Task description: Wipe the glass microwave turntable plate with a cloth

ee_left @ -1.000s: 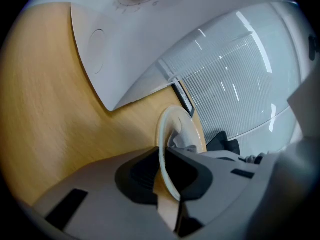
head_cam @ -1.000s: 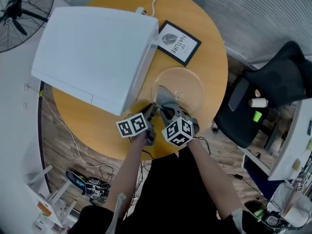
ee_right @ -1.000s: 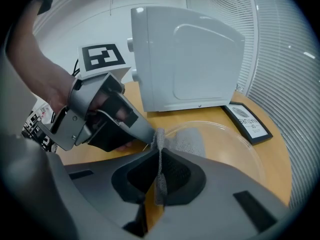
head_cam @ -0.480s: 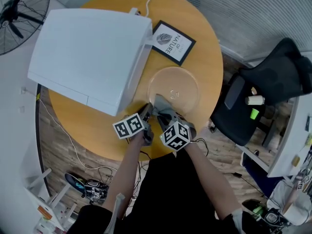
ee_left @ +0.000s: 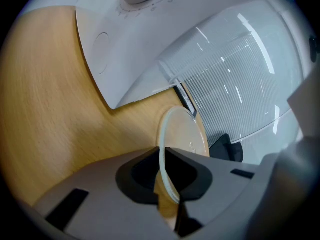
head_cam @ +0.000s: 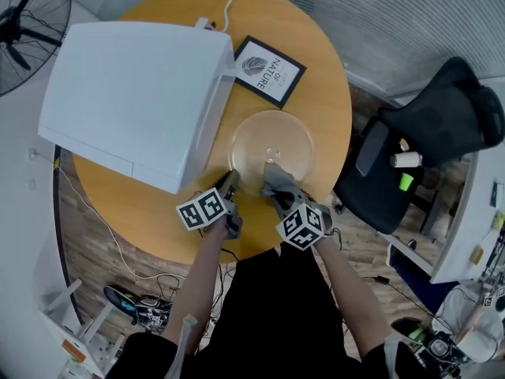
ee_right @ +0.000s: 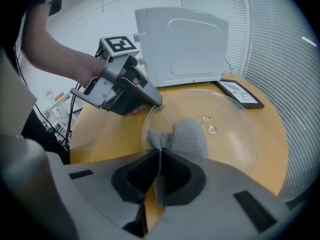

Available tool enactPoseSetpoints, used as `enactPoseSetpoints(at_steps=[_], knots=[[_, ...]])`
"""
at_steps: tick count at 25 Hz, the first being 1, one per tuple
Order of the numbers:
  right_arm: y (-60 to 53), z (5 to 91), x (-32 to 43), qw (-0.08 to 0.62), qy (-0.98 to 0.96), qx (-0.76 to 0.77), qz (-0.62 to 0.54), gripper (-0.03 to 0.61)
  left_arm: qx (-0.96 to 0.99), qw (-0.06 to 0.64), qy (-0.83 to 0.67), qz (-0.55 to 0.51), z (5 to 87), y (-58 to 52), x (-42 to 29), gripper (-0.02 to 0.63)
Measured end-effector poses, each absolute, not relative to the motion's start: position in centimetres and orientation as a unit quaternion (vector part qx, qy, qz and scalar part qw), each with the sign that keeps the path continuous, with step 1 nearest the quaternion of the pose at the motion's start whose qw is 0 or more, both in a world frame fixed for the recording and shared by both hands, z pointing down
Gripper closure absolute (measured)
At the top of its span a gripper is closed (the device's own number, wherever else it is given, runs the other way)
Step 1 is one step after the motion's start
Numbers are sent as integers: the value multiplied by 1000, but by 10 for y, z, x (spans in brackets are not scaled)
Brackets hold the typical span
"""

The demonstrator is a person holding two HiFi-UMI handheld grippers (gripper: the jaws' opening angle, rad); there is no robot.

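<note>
The round glass turntable plate lies on the wooden table, close to its near edge. My left gripper is shut on the plate's near-left rim; in the left gripper view the rim runs edge-on between the pads. My right gripper is shut on a grey cloth whose free end rests on the near part of the plate. In the right gripper view the cloth spreads over the glass just in front of the jaws, with the left gripper at the rim to the left.
A white microwave fills the table's left half, right beside the plate. A framed print lies behind the plate. A black chair stands right of the table, a fan at far left, and cables on the floor.
My right gripper has slid the cloth to the right over the near part of the plate, away from the left gripper. The left gripper has stayed on the rim.
</note>
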State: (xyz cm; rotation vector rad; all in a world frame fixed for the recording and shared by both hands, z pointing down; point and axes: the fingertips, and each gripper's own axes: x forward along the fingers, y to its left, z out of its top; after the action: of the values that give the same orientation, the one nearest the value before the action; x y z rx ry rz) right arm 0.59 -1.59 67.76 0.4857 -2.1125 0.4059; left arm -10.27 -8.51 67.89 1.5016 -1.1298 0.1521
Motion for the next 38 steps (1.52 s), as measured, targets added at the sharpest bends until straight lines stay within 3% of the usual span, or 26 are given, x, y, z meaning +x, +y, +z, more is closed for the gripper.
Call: enactPoseSetpoints(at_steps=[16,22,38], knots=[[-94,680,83,442,-821,307,190,555,666,556,-486,106,676,-86,-101,581],[-131,676,91,405,-813,350,229,554,668,553,-485,110,677,-86,-101,581],[-221,676,63,389,-802,378,251,554,676,548,-477,118,677,-84,-98,575]])
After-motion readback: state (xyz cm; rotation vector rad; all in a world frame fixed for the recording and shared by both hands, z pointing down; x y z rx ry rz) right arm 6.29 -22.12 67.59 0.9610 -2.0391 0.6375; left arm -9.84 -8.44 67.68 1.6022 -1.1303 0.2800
